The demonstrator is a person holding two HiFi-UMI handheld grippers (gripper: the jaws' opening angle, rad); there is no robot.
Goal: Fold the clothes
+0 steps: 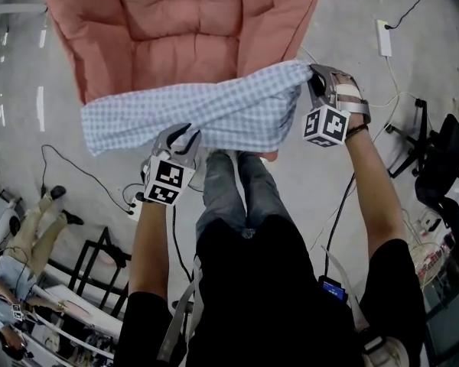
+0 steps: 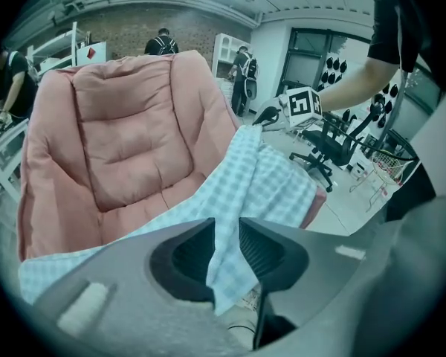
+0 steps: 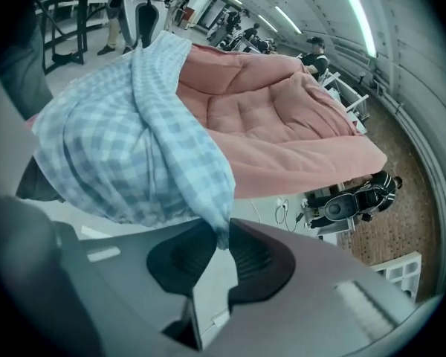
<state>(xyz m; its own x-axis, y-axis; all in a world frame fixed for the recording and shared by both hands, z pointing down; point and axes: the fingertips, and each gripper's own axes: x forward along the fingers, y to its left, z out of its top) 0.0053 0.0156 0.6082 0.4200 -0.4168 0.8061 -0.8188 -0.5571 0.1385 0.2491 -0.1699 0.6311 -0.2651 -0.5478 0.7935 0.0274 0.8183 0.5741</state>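
Note:
A light blue checked garment (image 1: 206, 113) is stretched out in the air between my two grippers, over the front edge of a pink cushioned chair (image 1: 183, 29). My left gripper (image 1: 185, 140) is shut on the garment's lower near edge. In the left gripper view the checked garment (image 2: 260, 177) runs down between the jaws of my left gripper (image 2: 224, 233). My right gripper (image 1: 315, 79) pinches the right end. In the right gripper view a corner of the garment (image 3: 119, 155) is caught in my right gripper (image 3: 223, 236). The garment's left end hangs free.
The pink chair (image 2: 126, 125) fills the space ahead. A black office chair (image 1: 444, 159) stands at the right, and a white power strip (image 1: 384, 38) and cables lie on the grey floor. A person (image 1: 30, 228) and black frames are at the lower left.

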